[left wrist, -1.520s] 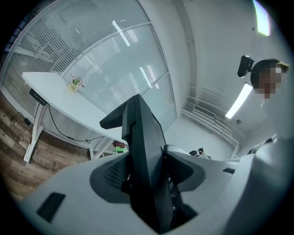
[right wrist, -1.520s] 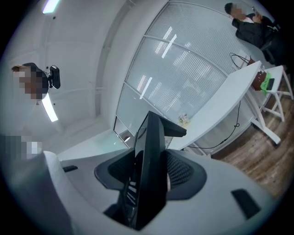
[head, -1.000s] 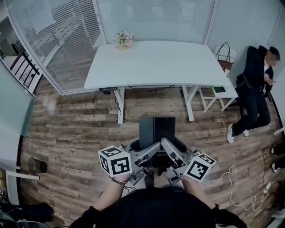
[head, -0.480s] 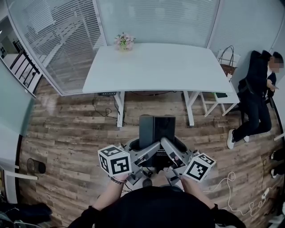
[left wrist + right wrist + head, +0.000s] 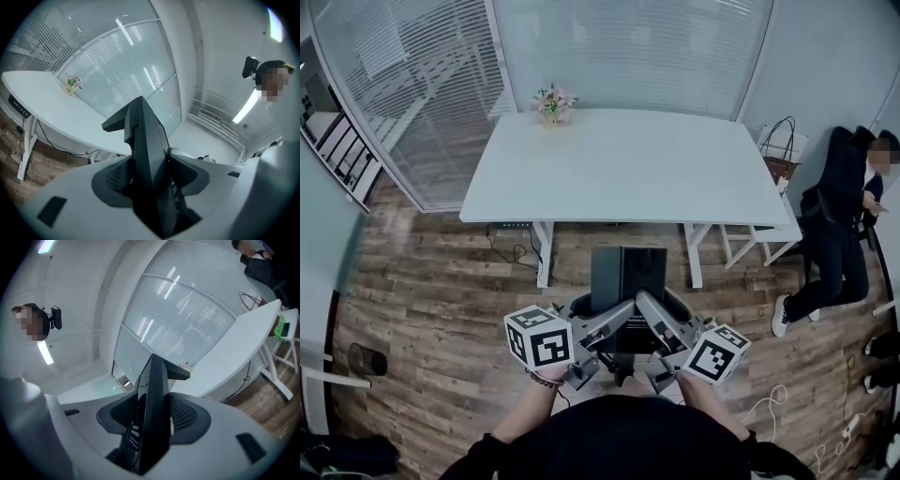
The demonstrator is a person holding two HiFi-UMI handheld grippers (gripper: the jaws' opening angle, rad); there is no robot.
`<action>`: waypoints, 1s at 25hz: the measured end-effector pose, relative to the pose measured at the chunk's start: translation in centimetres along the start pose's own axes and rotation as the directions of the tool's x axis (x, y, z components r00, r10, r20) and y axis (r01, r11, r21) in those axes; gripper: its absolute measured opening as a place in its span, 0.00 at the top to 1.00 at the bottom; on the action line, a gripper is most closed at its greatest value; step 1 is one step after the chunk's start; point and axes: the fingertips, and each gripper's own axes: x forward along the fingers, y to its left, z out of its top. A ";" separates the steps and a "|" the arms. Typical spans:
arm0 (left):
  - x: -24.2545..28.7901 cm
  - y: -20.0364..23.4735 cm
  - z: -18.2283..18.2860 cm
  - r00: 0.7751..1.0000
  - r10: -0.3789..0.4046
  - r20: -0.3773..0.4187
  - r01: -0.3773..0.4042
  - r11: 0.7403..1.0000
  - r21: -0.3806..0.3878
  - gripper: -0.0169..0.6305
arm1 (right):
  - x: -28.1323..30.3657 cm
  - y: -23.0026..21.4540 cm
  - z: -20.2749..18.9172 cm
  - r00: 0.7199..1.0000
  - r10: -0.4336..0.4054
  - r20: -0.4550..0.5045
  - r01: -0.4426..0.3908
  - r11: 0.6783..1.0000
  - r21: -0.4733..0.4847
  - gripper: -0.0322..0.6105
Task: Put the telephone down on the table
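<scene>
A black desk telephone (image 5: 628, 277) hangs in the air in front of me, held from both sides. My left gripper (image 5: 602, 323) is shut on its left edge and my right gripper (image 5: 661, 323) on its right edge. In the left gripper view the telephone (image 5: 147, 154) stands edge-on, with the pads of the left gripper (image 5: 150, 180) pressed against it. The right gripper view shows the same: the telephone (image 5: 154, 399) clamped in the right gripper (image 5: 152, 418). The white table (image 5: 628, 164) stands ahead, beyond the telephone and apart from it.
A small pot of flowers (image 5: 551, 103) sits at the table's far left corner. A seated person (image 5: 844, 206) is at the right, beside a white stool (image 5: 764, 230) and a bag (image 5: 778, 141). Cables (image 5: 769, 403) lie on the wooden floor. Glass partitions stand behind and left of the table.
The table has grown larger and come nearer in the head view as I moved toward it. Both grippers keep the same hold on the telephone.
</scene>
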 end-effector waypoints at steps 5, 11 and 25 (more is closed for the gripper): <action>2.3 1.4 2.0 1.000 0.006 0.008 -0.006 1.000 0.004 0.58 | 1.9 -1.8 2.2 1.000 0.010 -0.004 -0.010 1.000 -0.003 0.64; 4.4 3.0 4.4 0.999 0.029 0.018 -0.029 1.000 0.000 0.58 | 4.2 -3.4 4.6 0.999 0.028 -0.022 -0.027 1.000 0.004 0.64; 9.8 6.5 9.0 0.997 0.048 0.059 -0.048 0.999 -0.005 0.58 | 8.6 -7.7 9.7 0.997 0.054 -0.056 -0.055 0.998 -0.011 0.64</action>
